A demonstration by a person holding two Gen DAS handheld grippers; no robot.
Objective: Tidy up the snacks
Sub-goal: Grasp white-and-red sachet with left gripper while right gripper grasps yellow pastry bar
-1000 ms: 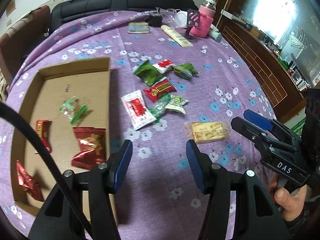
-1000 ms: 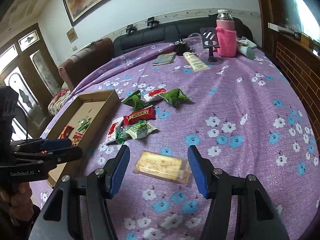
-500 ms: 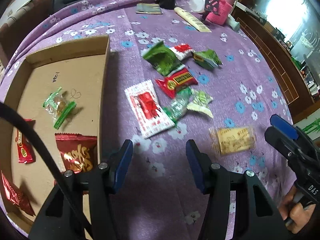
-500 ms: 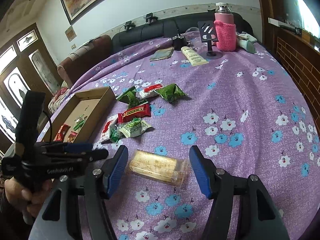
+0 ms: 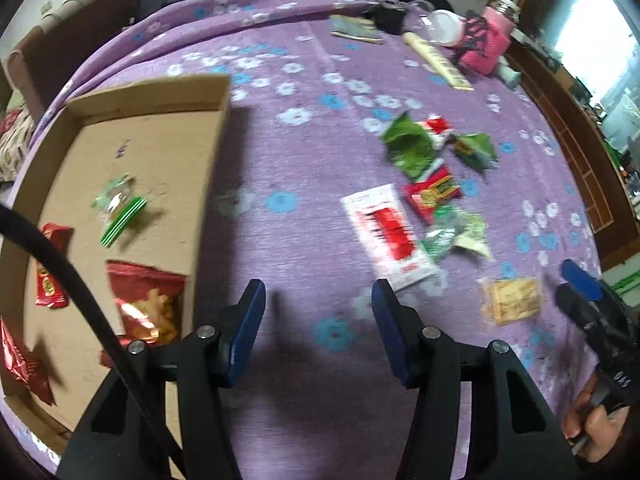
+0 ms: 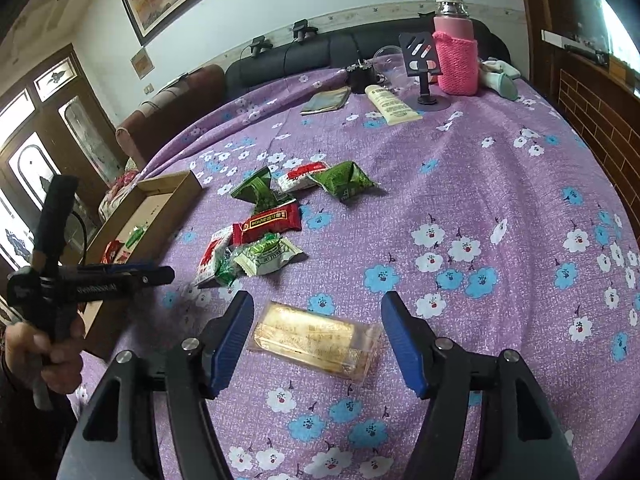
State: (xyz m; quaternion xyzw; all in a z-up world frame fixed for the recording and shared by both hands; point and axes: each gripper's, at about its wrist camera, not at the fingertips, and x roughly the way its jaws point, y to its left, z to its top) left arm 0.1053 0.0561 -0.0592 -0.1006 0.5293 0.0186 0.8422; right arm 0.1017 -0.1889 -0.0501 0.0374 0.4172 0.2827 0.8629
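Note:
A clear pack of yellow crackers point(image 6: 316, 336) lies flat on the purple flowered cloth between the fingers of my right gripper point(image 6: 318, 312). Its jaws are opening and the pads stand apart from the pack. My left gripper point(image 5: 318, 300) is open and empty above bare cloth, beside the near right corner of the cardboard box point(image 5: 152, 92). The box holds a red snack bag point(image 5: 144, 304), smaller red packs and a green candy point(image 5: 118, 208). A loose pile lies mid-table: a white-and-red pack point(image 5: 386, 236), a red bar point(image 6: 266, 222) and green packs point(image 6: 344, 180).
At the table's far side stand a pink-sleeved bottle point(image 6: 456, 52), a black phone stand point(image 6: 424, 64), a cream tube point(image 6: 392, 106) and a booklet point(image 6: 326, 100). A dark sofa runs behind. Wooden panelling point(image 6: 592, 104) borders the right edge. A hand point(image 6: 36, 344) holds the left gripper's handle.
My left gripper has swung left and lower toward the box, which now looks larger and nearer. The right gripper stayed over the cracker pack and its jaws have widened a little.

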